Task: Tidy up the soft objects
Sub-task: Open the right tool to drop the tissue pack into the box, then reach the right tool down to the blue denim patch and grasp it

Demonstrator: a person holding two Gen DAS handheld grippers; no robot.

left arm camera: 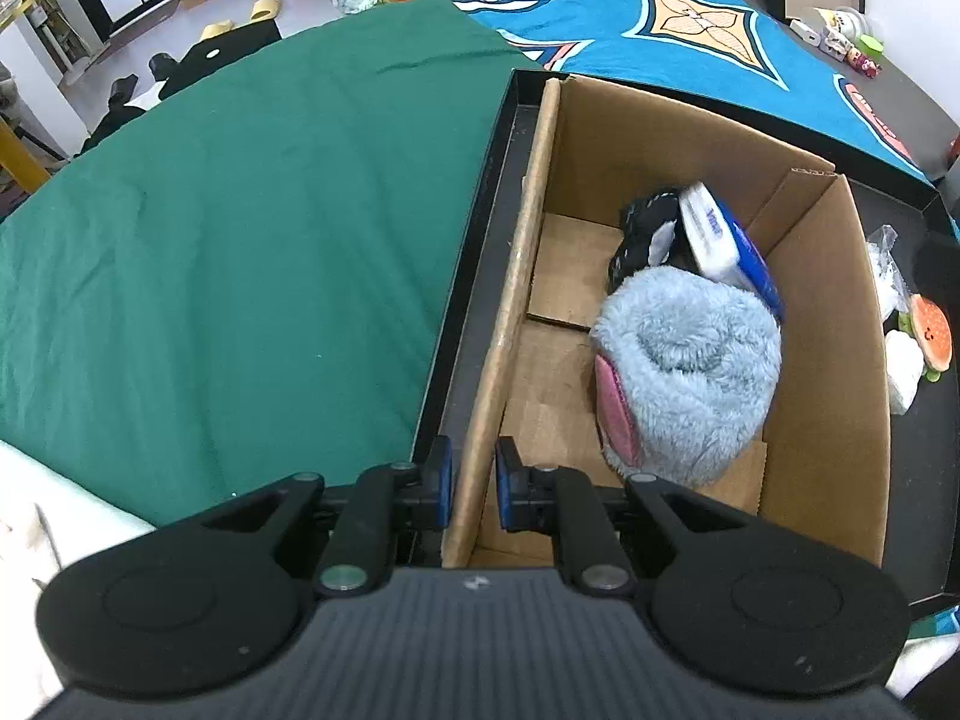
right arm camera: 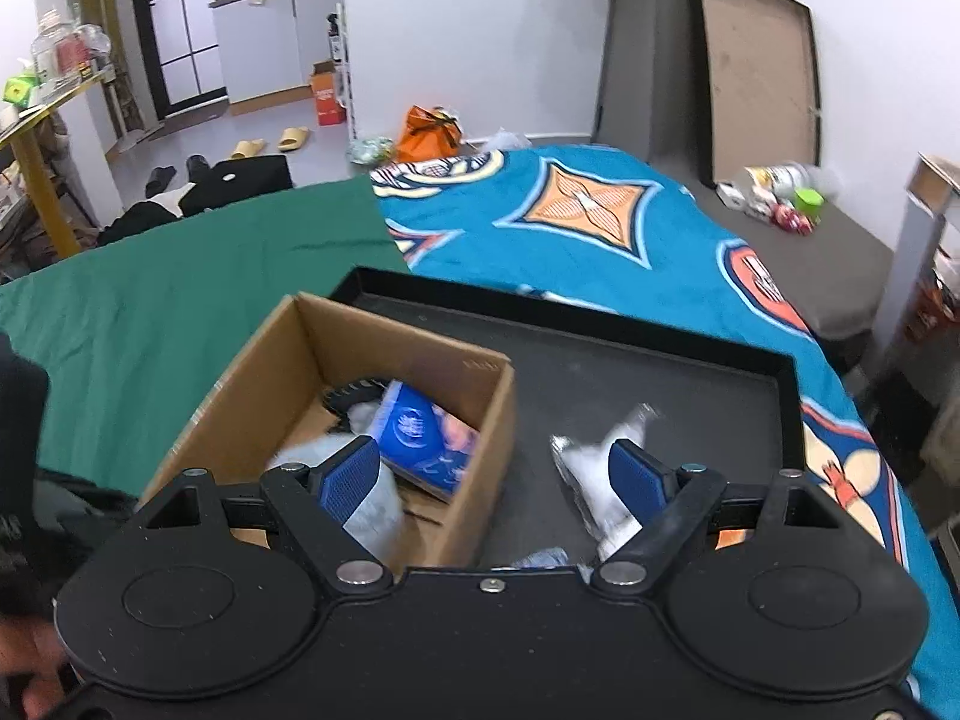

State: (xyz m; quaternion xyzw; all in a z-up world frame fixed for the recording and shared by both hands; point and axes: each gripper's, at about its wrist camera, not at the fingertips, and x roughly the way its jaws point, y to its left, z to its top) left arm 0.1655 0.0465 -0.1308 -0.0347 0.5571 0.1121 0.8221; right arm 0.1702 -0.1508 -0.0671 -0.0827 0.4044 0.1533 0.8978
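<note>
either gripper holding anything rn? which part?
Left gripper is clamped on the cardboard box, gripping its near-left wall edge. Right gripper is open and holds nothing.

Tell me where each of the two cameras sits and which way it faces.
Left wrist: on the left gripper, looking steeply down along its fingers, which straddle the cardboard box wall; the fluffy blue plush lies inside.
Right wrist: on the right gripper, held higher, facing forward over the black tray and a clear plastic bag; its fingers are wide apart.
Shared: box, tray, blue tissue pack, green cloth.
</note>
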